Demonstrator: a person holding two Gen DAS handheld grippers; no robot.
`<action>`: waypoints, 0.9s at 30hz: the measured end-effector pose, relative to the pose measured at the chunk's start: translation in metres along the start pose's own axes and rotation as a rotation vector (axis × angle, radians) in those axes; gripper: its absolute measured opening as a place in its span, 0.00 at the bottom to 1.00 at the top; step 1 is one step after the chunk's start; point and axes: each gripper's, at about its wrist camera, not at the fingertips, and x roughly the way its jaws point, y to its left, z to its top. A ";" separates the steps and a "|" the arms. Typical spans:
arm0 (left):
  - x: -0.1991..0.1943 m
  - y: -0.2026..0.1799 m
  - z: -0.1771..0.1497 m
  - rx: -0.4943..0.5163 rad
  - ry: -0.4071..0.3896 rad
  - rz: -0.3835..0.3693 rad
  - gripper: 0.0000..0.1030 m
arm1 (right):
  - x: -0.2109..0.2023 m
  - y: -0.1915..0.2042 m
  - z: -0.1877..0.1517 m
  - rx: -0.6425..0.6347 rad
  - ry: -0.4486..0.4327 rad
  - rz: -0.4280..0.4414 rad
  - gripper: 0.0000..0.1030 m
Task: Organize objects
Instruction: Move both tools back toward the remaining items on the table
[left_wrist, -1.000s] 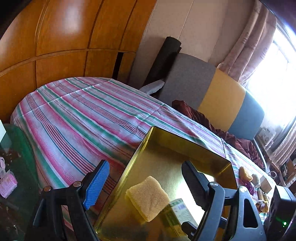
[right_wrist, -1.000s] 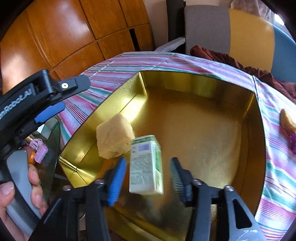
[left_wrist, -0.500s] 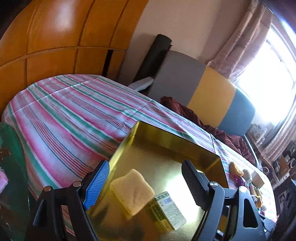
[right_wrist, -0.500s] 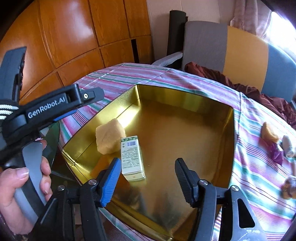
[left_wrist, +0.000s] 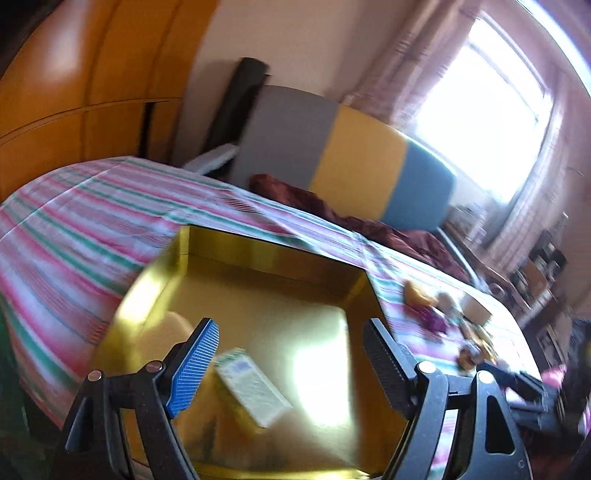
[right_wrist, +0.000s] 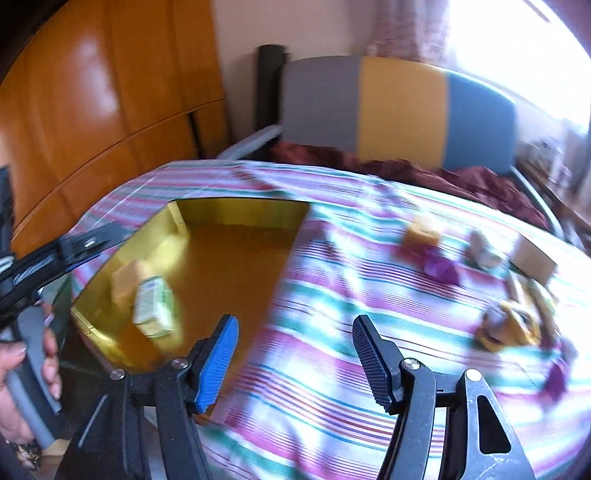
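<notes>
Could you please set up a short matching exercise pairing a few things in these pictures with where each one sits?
Things
1. pale green-and-white carton
2. purple crumpled wrapper
3. dark red blanket
4. blue-padded right gripper

Places
A. on the striped cloth, beside the tin
B. inside the shiny gold tin, by the yellow sponge
C. open and empty above the striped cloth
D. heaped at the far edge, before the grey, yellow and blue backrest

Pairs: 1-B, 2-A, 3-D, 4-C

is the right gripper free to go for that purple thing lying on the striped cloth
Probably yes. The right gripper is open with nothing between its fingers, and the purple thing lies in the open on the striped cloth, outside the gold tray. Only bare cloth lies between them, though the yellow block sits right beside it.
</notes>
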 end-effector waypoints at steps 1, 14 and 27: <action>0.001 -0.008 -0.003 0.021 0.008 -0.019 0.79 | -0.004 -0.011 -0.002 0.019 -0.001 -0.012 0.63; 0.009 -0.108 -0.047 0.289 0.154 -0.239 0.79 | -0.022 -0.149 -0.056 0.212 0.067 -0.237 0.64; 0.010 -0.184 -0.097 0.433 0.272 -0.424 0.79 | -0.032 -0.281 -0.080 0.359 0.039 -0.431 0.71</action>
